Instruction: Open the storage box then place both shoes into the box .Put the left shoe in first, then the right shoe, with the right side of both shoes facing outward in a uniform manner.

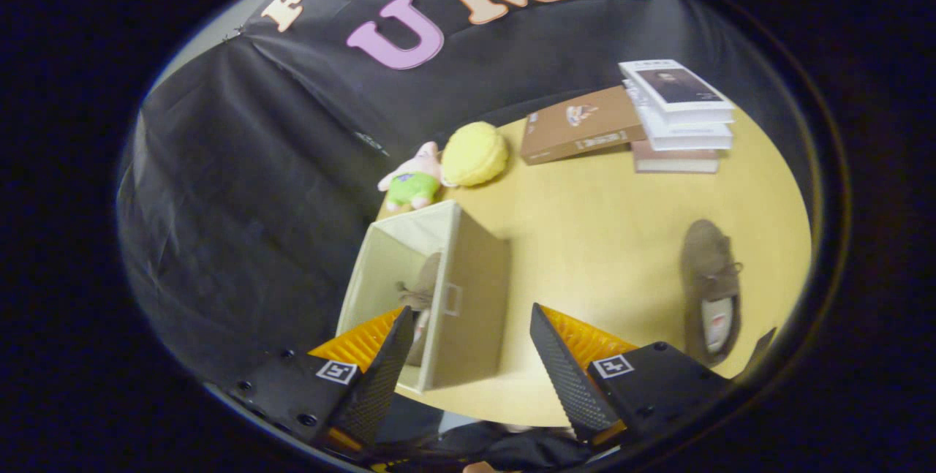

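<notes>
Right now we see our gripper (468,330) w/ its two black ribbed fingers (559,363) spread wide, nothing held between them, hovering above the near edge of the pale yellow wooden tabletop (607,217). Each finger has an orange ribbed backing and a small square marker tag.

We count 1 beige fabric storage box (468,290), open on top, sitting at the table's left edge, just ahead of the fingers; the left finger overlaps its near corner in the picture, but we can't tell if it touches. A small handle loop shows on the box wall facing us.

Shoes: 2 total, both brown suede lace-ups. 1 brown shoe (423,290) is already inside the box, partly hidden by the wall and the left finger, so we can't tell which side faces out. The other brown shoe (711,290) lies flat on the table near its right edge, well apart from the box, beyond and to the right of the right finger, pale insole visible.

Toward the far-left corner we count 2 soft toys: 1 pink star-shaped plush in green shorts (413,179) and 1 round yellow plush (475,153), touching each other, just beyond the box.

At the far edge approx. 4 books: 1 brown-covered book (581,126) lying flat, and beside it a stack of three (680,118), white cover on top.
</notes>
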Available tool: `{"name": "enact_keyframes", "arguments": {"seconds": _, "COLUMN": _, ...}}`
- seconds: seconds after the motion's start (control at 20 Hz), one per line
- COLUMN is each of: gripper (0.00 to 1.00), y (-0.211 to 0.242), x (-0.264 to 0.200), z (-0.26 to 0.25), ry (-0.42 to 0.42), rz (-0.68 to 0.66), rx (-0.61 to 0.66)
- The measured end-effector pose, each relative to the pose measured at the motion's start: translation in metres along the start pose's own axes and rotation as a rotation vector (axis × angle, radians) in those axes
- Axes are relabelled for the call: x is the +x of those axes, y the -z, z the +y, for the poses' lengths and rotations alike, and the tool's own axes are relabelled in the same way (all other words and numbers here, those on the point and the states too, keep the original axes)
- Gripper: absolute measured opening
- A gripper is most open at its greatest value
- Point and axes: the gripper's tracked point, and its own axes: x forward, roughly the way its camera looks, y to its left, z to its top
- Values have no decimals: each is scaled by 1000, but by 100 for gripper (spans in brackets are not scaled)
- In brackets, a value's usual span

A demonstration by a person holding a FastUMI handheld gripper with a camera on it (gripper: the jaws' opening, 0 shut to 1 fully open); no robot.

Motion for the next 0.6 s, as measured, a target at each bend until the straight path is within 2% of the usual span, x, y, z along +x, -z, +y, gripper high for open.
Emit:
{"name": "enact_keyframes", "arguments": {"seconds": 0.4, "gripper": 99, "y": 10, "x": -37, "z": -191, "ry": 288, "rz": 64, "rx": 30}}
{"name": "enact_keyframes", "arguments": {"seconds": 0.6, "gripper": 88, "y": 17, "x": -32, "z": -258, "ry": 385, "rz": 123, "rx": 42}}
